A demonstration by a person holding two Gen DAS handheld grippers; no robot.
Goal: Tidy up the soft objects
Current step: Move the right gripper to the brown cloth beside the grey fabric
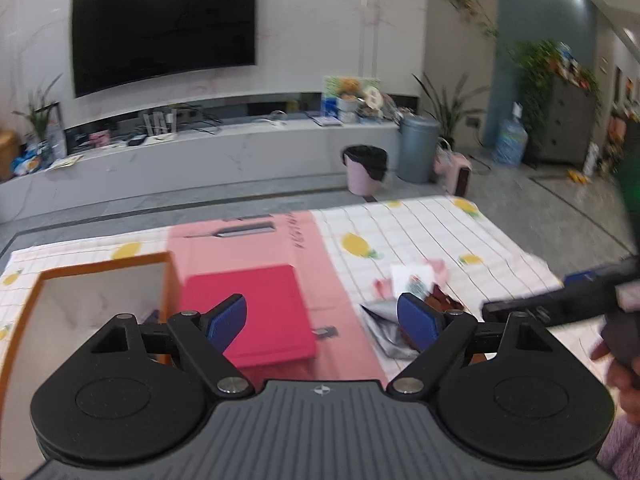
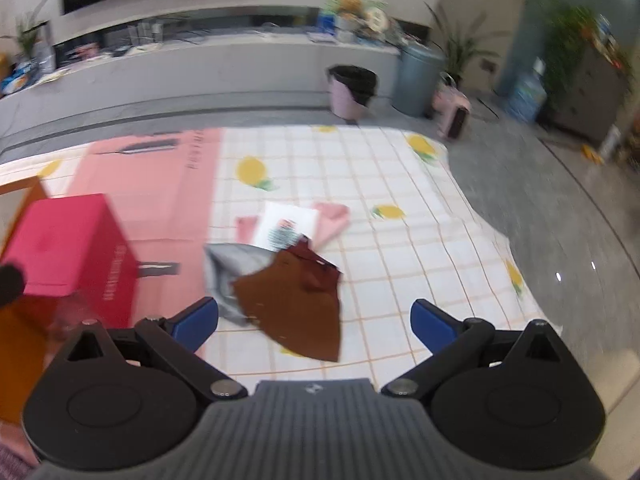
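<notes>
R gripper (image 2: 314, 322): jaws spread wide, nothing held, I'm hovering just short of the pile.
L gripper (image 1: 322, 322): also wide open, empty, above the red box (image 1: 256, 312).
Brown cloth (image 2: 296, 308): dead ahead of R, between the pads; flat, matte, limp, one corner toward me.
Grey cloth (image 2: 230, 276): tucked under brown's left edge, crumpled.
Pink cloth (image 2: 332, 218): farther out, w/ a white card (image 2: 286, 226) on top.
Orange box (image 1: 100, 292): open top, left of L; prob the bin.
Plan: I'd pinch brown only, near its edge, lift slow so grey doesn't drag.

Red box (image 2: 68, 248) left, cloth (image 2: 400, 220) bare right
</notes>
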